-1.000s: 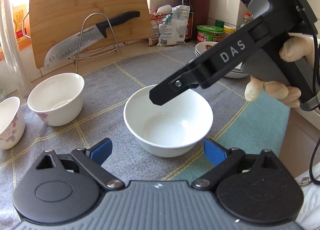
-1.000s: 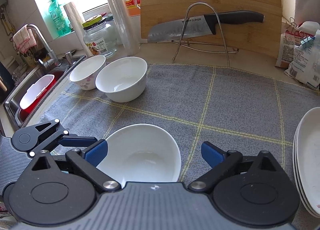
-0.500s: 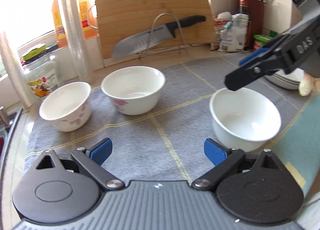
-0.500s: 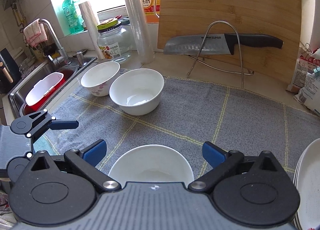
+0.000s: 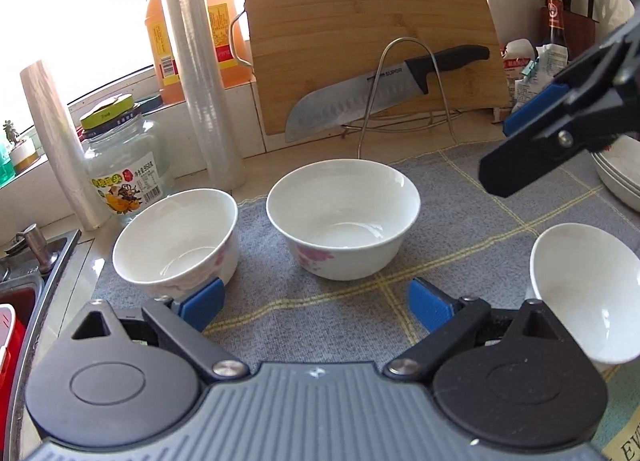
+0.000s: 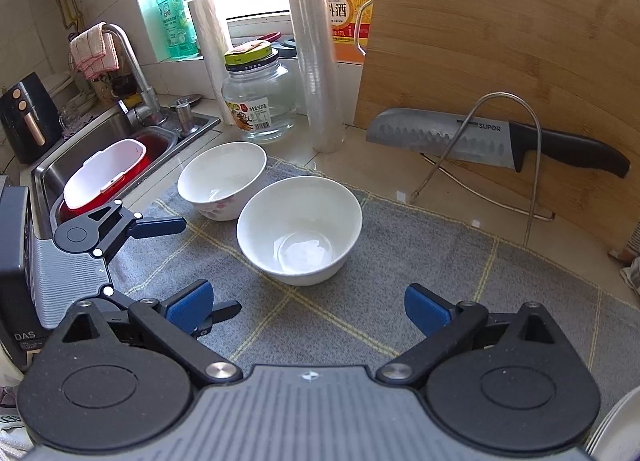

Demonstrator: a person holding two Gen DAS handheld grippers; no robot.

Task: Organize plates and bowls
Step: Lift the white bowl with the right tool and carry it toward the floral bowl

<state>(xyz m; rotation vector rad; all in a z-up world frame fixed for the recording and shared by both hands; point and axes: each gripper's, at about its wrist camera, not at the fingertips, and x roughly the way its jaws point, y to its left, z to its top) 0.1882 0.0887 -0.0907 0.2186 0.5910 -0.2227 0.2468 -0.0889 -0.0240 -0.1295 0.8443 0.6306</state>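
From my left wrist camera, reading left to right: the sink [image 5: 16, 301] edges the desk; a glass jar [image 5: 120, 157] and a roll of cling film [image 5: 196, 73] stand at the back. My left tongs [image 5: 316, 301] are spread wide with nothing between the pads, poised above the grey checked cloth [image 5: 320, 313]. On that cloth sit a small flowered bowl [image 5: 176, 241], just beyond the left pad, then a larger flowered bowl [image 5: 342, 217] near the middle, the two close but apart. Behind them a cutting board [image 5: 368, 33] leans upright, with a knife [image 5: 384, 93] lying across a wire stand [image 5: 404, 89]. Further right, my right tongs [image 5: 520, 153] enter from the upper edge, above a plain white bowl [image 5: 584, 289] on the cloth, and stacked plates [image 5: 620, 177] lie at the far right. My right wrist camera shows the right tongs [image 6: 308, 305] likewise spread and empty over the cloth.
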